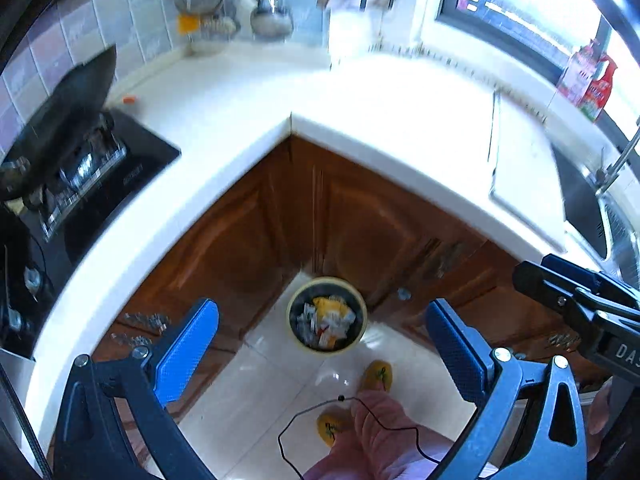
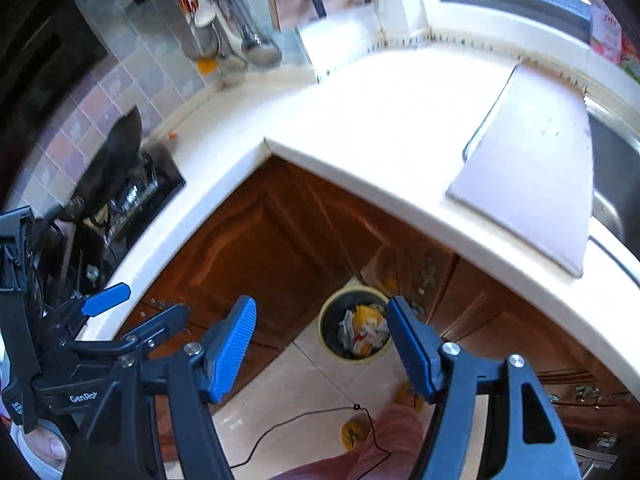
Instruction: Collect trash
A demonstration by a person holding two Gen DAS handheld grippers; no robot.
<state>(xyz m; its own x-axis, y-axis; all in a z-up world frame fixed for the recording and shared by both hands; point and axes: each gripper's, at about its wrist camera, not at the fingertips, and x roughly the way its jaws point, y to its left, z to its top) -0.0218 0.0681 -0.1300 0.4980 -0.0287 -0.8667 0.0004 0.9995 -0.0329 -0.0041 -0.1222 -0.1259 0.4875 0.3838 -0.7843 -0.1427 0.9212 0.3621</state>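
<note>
Trash bin [image 1: 326,315] sits on the tiled floor [image 1: 256,392] in the inner corner of the wooden cabinets [image 1: 248,216], below the white countertop [image 1: 360,112]. Bin holds crumpled white paper and yellow wrappers [image 1: 326,322] (roughly full). Left gripper [image 1: 320,344] spread wide, nothing between fingers. Right gripper [image 2: 322,344] likewise spread, empty, bin seen between its blue pads [image 2: 230,350]. Both well above bin.

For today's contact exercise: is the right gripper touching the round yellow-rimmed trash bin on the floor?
Apart. The right wrist view shows the right gripper open and empty, held high above the round yellow-rimmed trash bin far below on the floor.
</note>
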